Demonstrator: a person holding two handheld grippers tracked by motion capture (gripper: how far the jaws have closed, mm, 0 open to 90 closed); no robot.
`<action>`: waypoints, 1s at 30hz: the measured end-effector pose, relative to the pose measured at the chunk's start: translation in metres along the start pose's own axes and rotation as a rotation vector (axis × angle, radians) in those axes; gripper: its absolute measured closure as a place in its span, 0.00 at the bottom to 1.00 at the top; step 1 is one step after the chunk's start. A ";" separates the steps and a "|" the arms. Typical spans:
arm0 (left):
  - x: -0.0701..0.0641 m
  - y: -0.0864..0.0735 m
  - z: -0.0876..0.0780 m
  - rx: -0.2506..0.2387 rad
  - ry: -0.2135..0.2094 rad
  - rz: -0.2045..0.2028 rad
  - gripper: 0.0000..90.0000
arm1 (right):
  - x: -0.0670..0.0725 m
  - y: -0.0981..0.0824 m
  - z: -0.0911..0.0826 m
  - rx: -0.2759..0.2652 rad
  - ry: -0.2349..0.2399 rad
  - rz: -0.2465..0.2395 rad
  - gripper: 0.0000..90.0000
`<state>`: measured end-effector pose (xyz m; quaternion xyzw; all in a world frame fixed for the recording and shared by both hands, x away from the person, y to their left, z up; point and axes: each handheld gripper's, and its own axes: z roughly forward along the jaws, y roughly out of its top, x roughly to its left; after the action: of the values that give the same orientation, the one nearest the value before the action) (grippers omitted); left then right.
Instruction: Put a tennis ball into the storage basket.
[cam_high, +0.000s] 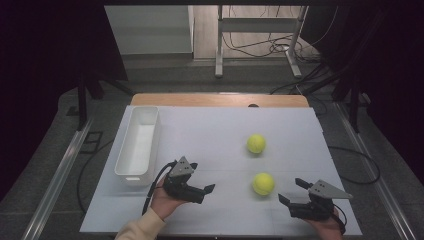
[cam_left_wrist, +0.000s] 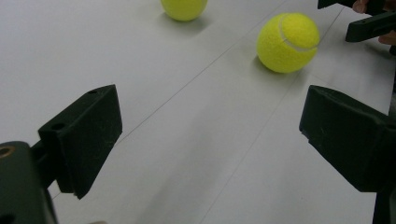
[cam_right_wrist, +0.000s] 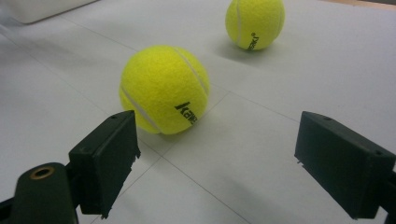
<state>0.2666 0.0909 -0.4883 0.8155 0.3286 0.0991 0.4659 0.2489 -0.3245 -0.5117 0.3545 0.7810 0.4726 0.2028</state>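
Observation:
Two yellow tennis balls lie on the white table top (cam_high: 215, 135). The near ball (cam_high: 263, 183) (cam_left_wrist: 288, 42) (cam_right_wrist: 164, 89) rests between my two grippers, and the far ball (cam_high: 256, 143) (cam_left_wrist: 184, 8) (cam_right_wrist: 255, 23) lies beyond it. Held low at the ball's left, my left gripper (cam_high: 206, 192) (cam_left_wrist: 210, 135) is open, points right at it and holds nothing. My right gripper (cam_high: 292, 191) (cam_right_wrist: 217, 158) is open just right of the near ball, which sits a little ahead of its left jaw and apart from it.
A long white bin (cam_high: 139, 145) (cam_right_wrist: 42, 9) stands at the table's left side. The table's front edge runs just under both hands. Beyond the far edge are a dark floor, cables and a metal frame (cam_high: 260, 40).

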 end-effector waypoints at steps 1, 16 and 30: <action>0.000 0.001 0.001 0.001 -0.002 0.001 0.08 | 0.000 0.000 0.000 0.000 0.000 0.000 0.15; -0.008 0.011 0.017 0.014 -0.035 0.026 0.08 | 0.000 0.000 -0.001 -0.006 -0.001 0.002 0.15; -0.014 0.018 0.030 0.025 -0.072 0.036 0.08 | -0.001 0.000 -0.001 -0.009 -0.003 0.002 0.15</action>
<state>0.2778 0.0547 -0.4881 0.8301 0.2980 0.0742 0.4654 0.2489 -0.3254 -0.5112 0.3552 0.7781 0.4759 0.2049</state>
